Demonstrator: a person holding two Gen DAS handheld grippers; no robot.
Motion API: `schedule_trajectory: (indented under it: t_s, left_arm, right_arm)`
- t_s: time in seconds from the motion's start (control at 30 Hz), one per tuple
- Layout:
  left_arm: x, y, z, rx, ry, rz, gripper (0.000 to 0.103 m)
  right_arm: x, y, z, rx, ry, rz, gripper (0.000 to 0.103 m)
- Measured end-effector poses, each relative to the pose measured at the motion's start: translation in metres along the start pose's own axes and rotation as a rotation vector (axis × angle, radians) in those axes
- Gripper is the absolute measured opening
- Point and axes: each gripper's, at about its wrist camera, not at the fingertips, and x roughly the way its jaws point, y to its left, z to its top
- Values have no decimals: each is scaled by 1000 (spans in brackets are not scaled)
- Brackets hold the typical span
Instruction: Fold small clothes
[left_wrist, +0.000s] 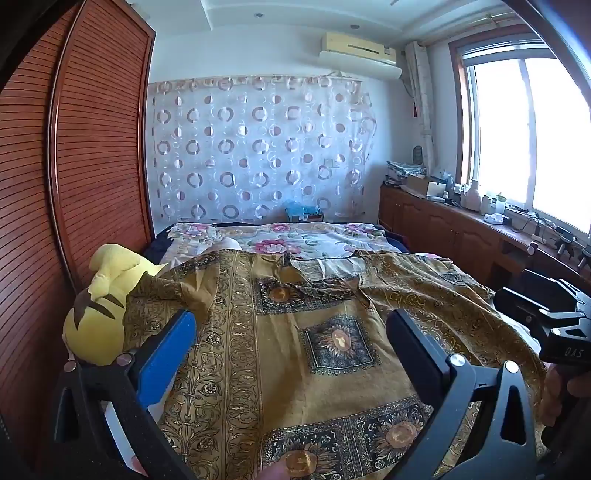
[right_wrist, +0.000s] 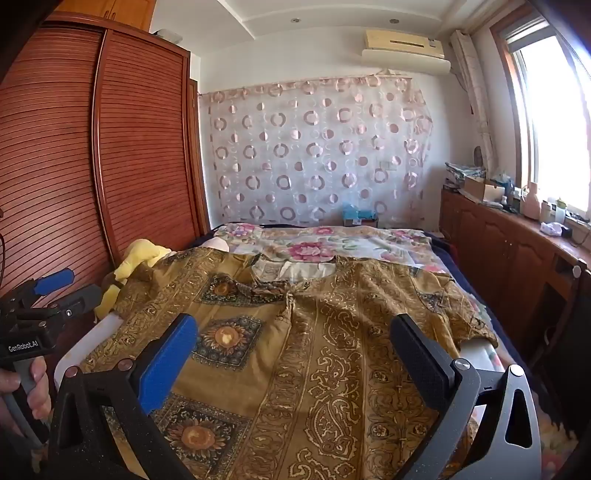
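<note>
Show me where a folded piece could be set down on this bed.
Free: the floral bedspread between the brown patterned garment's neckline and the circle-print curtain. Crowded: the wardrobe-side edge, where the yellow plush toy lies partly under the garment.

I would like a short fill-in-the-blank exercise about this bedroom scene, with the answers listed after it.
1. The brown patterned shirt lies spread out on the ____.
2. The plush toy beside the shirt is ____ in colour.
3. The jaws of both the left gripper and the right gripper are ____, with nothing held.
4. The curtain on the far wall has a pattern of ____.

Answers: bed; yellow; open; circles
</note>
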Motion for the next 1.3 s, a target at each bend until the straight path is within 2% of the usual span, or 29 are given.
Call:
schedule_trajectory:
  t_s: [1.3]
  left_arm:
    - [0,0,0,2,4,7,103]
  right_arm:
    - [2,-2,0,15,-18,-10,103]
